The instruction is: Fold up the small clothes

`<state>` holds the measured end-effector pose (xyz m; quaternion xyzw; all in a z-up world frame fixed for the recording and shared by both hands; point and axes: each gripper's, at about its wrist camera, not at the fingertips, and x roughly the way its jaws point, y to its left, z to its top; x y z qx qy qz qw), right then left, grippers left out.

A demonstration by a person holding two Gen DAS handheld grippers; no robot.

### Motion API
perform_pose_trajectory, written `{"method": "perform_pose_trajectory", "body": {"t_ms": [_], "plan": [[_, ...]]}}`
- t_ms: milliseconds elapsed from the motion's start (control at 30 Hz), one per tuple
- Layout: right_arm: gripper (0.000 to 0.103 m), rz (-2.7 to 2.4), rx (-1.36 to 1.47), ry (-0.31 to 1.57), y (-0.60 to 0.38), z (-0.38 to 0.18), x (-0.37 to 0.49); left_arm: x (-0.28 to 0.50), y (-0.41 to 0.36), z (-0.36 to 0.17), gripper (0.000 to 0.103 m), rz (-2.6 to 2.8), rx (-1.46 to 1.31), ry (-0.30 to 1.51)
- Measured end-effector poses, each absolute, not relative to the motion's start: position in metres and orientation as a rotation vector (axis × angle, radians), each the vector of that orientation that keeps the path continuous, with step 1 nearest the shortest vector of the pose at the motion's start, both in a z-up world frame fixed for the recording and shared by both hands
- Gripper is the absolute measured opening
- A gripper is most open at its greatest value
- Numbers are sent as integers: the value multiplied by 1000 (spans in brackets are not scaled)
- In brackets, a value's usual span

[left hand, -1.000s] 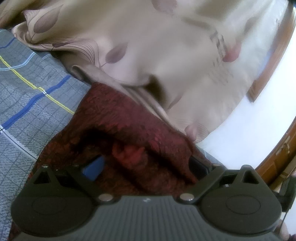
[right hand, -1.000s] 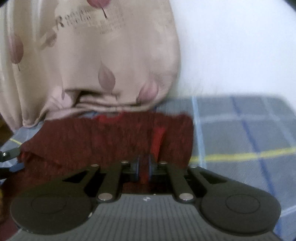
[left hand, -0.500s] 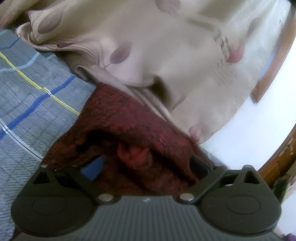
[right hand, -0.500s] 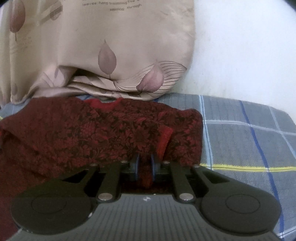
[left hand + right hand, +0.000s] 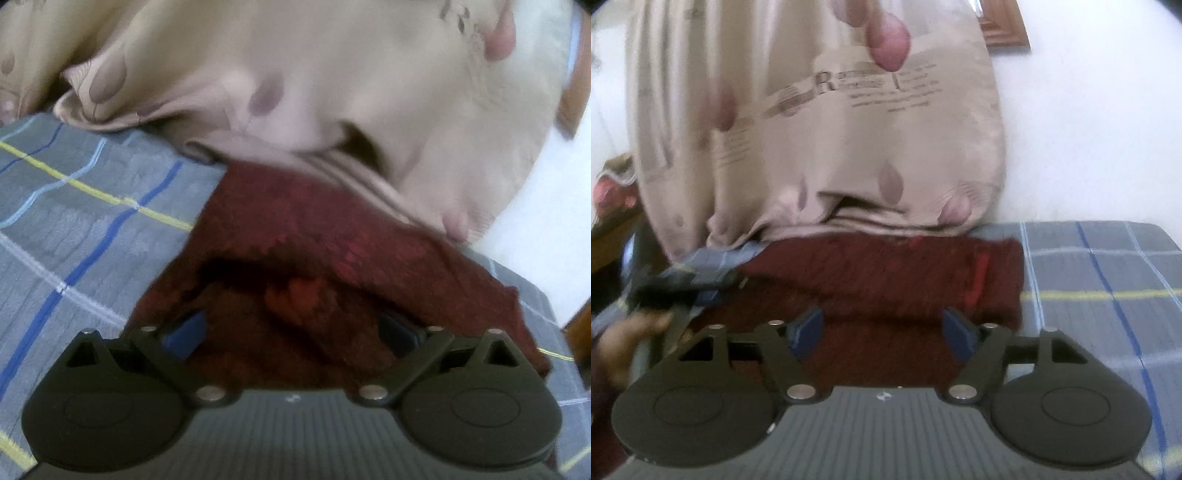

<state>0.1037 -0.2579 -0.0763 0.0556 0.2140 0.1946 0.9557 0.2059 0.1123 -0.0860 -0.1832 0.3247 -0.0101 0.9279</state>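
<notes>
A small dark red patterned garment [image 5: 295, 229] lies folded on a grey checked bedsheet [image 5: 74, 221], its far edge against a beige pillow. My left gripper [image 5: 291, 332] is open, its blue pads apart with the garment's near fold bunched between them. In the right wrist view the same garment [image 5: 886, 273] lies flat as a wide band. My right gripper [image 5: 882, 332] is open just above its near edge and holds nothing. The left gripper [image 5: 672, 291] shows blurred at the left of that view.
A beige pillow with leaf print [image 5: 820, 129] leans against a white wall [image 5: 1089, 129] right behind the garment. The checked sheet [image 5: 1100, 295] stretches to the right. A wooden frame [image 5: 1004, 29] hangs on the wall. A wooden edge [image 5: 580, 325] shows at the right.
My right gripper has opened and let go of the garment's edge, which now lies flat. My left gripper has shifted slightly and stays open over the fold.
</notes>
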Motion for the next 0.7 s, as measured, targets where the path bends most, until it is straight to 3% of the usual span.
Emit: {"method": "perform_pose_trajectory", "body": {"t_ms": [267,500,700], "plan": [[88,329,326,460,-326,-77,-6,114,152,-55,101,-318,-511,687],[88,308,368,516,-337,-94,-62,22,185,-62,101,-399,-381,760],[83,285,495,615,-334,-120,-64,-17,226,-93,101,-371,-663,784]]}}
